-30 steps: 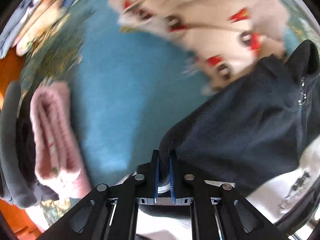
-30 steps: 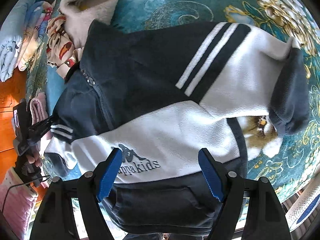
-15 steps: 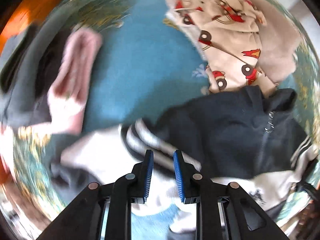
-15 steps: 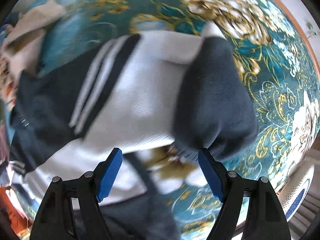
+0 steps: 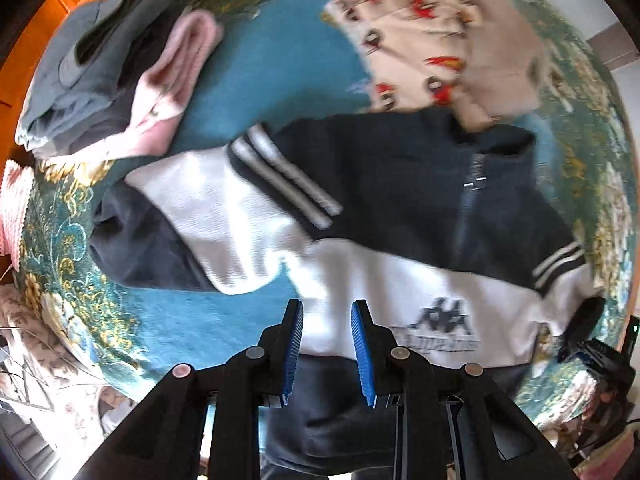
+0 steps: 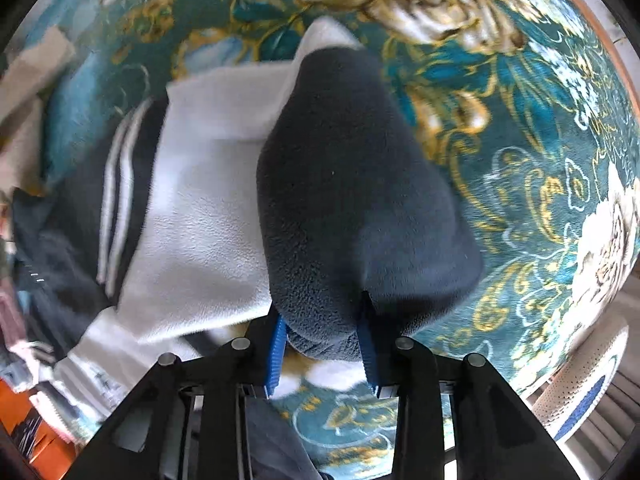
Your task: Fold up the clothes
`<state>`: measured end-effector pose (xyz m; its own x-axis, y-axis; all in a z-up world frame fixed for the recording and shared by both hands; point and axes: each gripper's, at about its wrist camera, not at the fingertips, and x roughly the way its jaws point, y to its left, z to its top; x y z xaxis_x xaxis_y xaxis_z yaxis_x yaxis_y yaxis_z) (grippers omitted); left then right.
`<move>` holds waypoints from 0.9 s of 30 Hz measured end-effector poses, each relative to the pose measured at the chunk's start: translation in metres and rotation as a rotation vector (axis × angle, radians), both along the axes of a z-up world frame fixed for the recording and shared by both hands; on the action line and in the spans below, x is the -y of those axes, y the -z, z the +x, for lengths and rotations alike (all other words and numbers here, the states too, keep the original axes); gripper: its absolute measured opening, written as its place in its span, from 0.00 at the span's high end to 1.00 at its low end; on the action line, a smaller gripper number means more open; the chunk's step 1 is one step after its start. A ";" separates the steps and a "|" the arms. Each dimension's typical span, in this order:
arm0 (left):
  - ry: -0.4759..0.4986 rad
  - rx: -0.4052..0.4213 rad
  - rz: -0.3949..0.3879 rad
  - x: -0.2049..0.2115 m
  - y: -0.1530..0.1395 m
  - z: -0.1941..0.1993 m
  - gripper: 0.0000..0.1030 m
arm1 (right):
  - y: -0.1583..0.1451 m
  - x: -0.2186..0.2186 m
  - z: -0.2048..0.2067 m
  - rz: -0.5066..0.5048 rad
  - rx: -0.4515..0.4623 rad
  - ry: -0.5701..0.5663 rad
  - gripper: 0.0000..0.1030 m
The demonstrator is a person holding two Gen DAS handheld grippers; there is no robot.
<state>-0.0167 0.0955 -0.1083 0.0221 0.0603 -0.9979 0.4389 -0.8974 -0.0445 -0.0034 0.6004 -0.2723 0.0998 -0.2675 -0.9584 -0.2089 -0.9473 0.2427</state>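
A navy and white fleece jacket (image 5: 400,216) with a front zip and a chest logo lies spread on the teal floral cloth (image 5: 248,80). Its left sleeve (image 5: 168,216) lies out to the left with a dark cuff. My left gripper (image 5: 326,316) is open and empty just above the jacket's white lower part. My right gripper (image 6: 322,332) is shut on the dark cuff (image 6: 352,200) of the jacket's right sleeve. The white sleeve (image 6: 208,184) runs from the cuff to the left.
A stack of folded grey and pink clothes (image 5: 120,76) lies at the far left. A beige garment with red car prints (image 5: 432,40) lies beyond the jacket. The cloth's edge and a chair (image 6: 580,384) show at the lower right.
My left gripper let go of the jacket's left sleeve, opened and pulled back. My right gripper moved to the right sleeve's cuff and closed on it.
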 end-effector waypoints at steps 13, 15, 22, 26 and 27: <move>-0.094 -0.098 -0.026 0.013 -0.057 0.003 0.61 | -0.132 0.043 -0.009 -0.544 -0.159 -0.136 0.70; -0.137 -0.098 -0.026 0.026 -0.058 0.013 0.61 | -0.144 0.076 -0.009 -0.597 -0.170 -0.216 0.70; -0.319 -0.123 0.002 0.083 -0.055 0.054 0.59 | -0.147 0.206 -0.002 -0.695 -0.079 -0.350 0.70; -0.458 -0.118 0.055 0.120 -0.040 0.081 0.58 | -0.137 0.280 -0.001 -0.706 -0.014 -0.397 0.70; -0.494 -0.117 0.071 0.131 -0.035 0.089 0.57 | -0.136 0.298 0.000 -0.696 -0.001 -0.416 0.70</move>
<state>0.0724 -0.0356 -0.0729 -0.1380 0.1028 -0.9851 0.7983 -0.5771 -0.1721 -0.0036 0.3025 -0.1359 0.3218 -0.7434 -0.5863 0.1279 -0.5794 0.8049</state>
